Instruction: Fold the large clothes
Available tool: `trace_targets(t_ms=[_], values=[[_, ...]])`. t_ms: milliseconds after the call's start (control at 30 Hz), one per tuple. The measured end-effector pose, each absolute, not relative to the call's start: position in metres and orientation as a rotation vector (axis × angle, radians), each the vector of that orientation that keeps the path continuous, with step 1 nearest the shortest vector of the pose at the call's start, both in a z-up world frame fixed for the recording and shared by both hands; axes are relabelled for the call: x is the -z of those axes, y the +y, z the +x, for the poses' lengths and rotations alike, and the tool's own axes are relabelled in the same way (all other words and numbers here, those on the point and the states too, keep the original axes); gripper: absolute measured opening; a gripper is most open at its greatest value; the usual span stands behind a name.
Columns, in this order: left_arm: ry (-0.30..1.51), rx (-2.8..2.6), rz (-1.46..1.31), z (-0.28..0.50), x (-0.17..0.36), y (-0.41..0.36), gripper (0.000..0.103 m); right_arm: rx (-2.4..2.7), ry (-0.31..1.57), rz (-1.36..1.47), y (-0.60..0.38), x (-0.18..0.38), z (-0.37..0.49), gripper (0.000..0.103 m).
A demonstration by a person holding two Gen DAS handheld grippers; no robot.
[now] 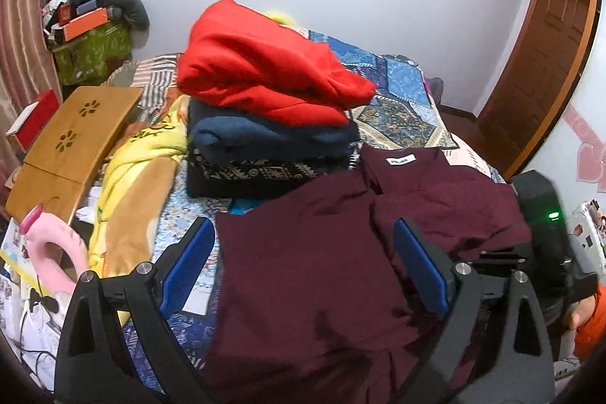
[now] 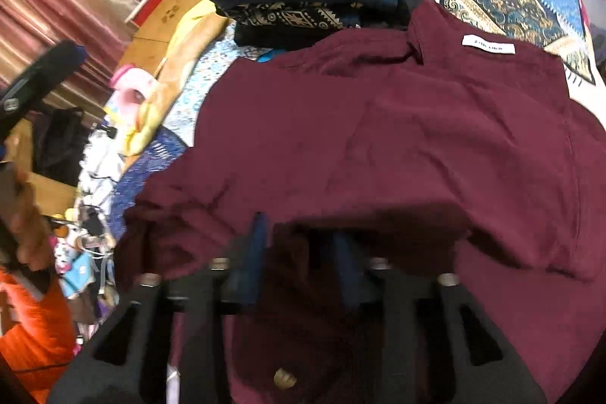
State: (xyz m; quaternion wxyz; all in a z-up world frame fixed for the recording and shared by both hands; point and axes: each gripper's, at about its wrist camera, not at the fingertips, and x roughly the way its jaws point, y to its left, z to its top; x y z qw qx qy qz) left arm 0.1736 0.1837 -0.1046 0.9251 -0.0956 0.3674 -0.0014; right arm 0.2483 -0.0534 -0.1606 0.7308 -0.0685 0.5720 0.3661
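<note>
A maroon shirt (image 1: 310, 260) with a white neck label (image 1: 400, 160) lies spread on the bed, partly folded, with one side laid over its middle. My left gripper (image 1: 303, 230) hovers over its left half with the blue pads wide apart, open and gripping nothing. The right wrist view shows the same shirt (image 2: 397, 124) filling the middle. My right gripper (image 2: 299, 237) is low at its near edge with the pads apart, open; a fold of maroon cloth hangs just past the tips and the picture is blurred there. The right gripper's black body (image 1: 541, 214) shows at the right of the left wrist view.
Behind the shirt stands a stack of folded clothes: red (image 1: 265, 70) on top, navy (image 1: 272, 135), then a black patterned one (image 1: 250, 173). A yellow blanket (image 1: 128, 184), a wooden lap tray (image 1: 72, 142) and clutter crowd the left. A patchwork bedspread (image 1: 401, 101) lies at the right.
</note>
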Motion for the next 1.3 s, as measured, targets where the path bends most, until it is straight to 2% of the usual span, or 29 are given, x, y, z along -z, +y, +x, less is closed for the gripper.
trace_targets(t_ms=[233, 467, 667, 967, 1067, 1167, 1233, 1267, 1300], values=[[0.758, 0.07, -0.113, 0.19, 0.099, 0.142, 0.096, -0.746, 1.027, -0.118, -0.102, 0.105, 0.235, 0.046], [0.752, 0.165, 0.018, 0.212, 0.092, 0.076, 0.096, -0.495, 0.785, -0.1, -0.198, 0.066, 0.224, 0.051], [0.794, 0.277, 0.122, 0.236, 0.106, 0.008, 0.096, -0.291, 0.775, -0.025, -0.268, 0.07, 0.225, 0.052], [0.922, 0.415, 0.256, 0.266, 0.155, -0.079, 0.095, -0.166, 0.885, 0.096, -0.319, 0.108, 0.227, 0.052], [0.953, 0.404, 0.322, 0.27, 0.174, -0.091, 0.08, -0.151, 0.904, 0.134, -0.327, 0.117, 0.225, 0.052], [0.965, 0.397, 0.275, 0.274, 0.182, -0.08, 0.075, -0.136, 0.92, 0.157, -0.331, 0.128, 0.223, 0.052], [0.964, 0.379, 0.238, 0.277, 0.18, -0.069, 0.063, -0.138, 0.938, 0.169, -0.333, 0.135, 0.22, 0.052], [0.966, 0.373, 0.223, 0.279, 0.18, -0.066, 0.053, -0.143, 0.952, 0.172, -0.332, 0.139, 0.221, 0.052], [0.974, 0.351, 0.211, 0.282, 0.18, -0.058, 0.037, -0.146, 0.963, 0.171, -0.332, 0.143, 0.221, 0.052]])
